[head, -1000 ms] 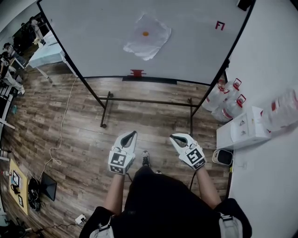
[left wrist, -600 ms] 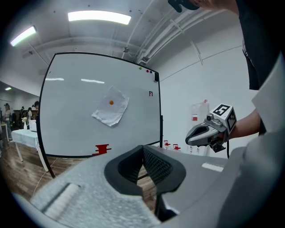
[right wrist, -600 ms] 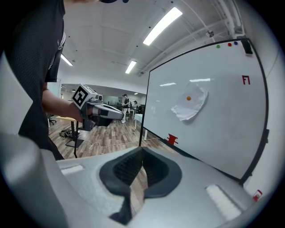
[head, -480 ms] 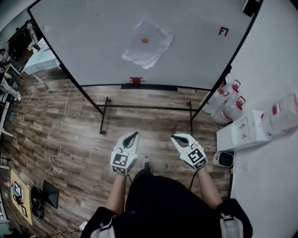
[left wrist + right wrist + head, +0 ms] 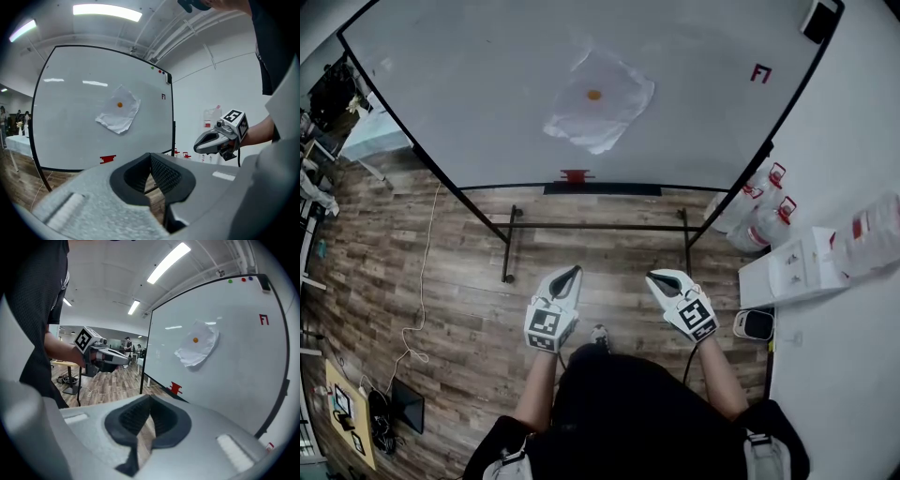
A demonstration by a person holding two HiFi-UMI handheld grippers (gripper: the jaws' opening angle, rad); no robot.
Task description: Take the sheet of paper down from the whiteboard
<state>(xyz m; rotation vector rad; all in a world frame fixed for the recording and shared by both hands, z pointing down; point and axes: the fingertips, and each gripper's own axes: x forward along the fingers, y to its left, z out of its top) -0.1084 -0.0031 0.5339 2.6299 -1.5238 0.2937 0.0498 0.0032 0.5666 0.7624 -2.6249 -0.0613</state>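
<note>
The left gripper (image 5: 565,275) is held above the wooden floor (image 5: 441,272), its jaws closed together with nothing between them. Ahead, well apart from both grippers, the crumpled sheet of paper (image 5: 598,105) hangs on the whiteboard (image 5: 469,84), pinned by an orange magnet (image 5: 593,95). The right gripper (image 5: 655,277), beside the left, likewise has its jaws closed and empty.
</note>
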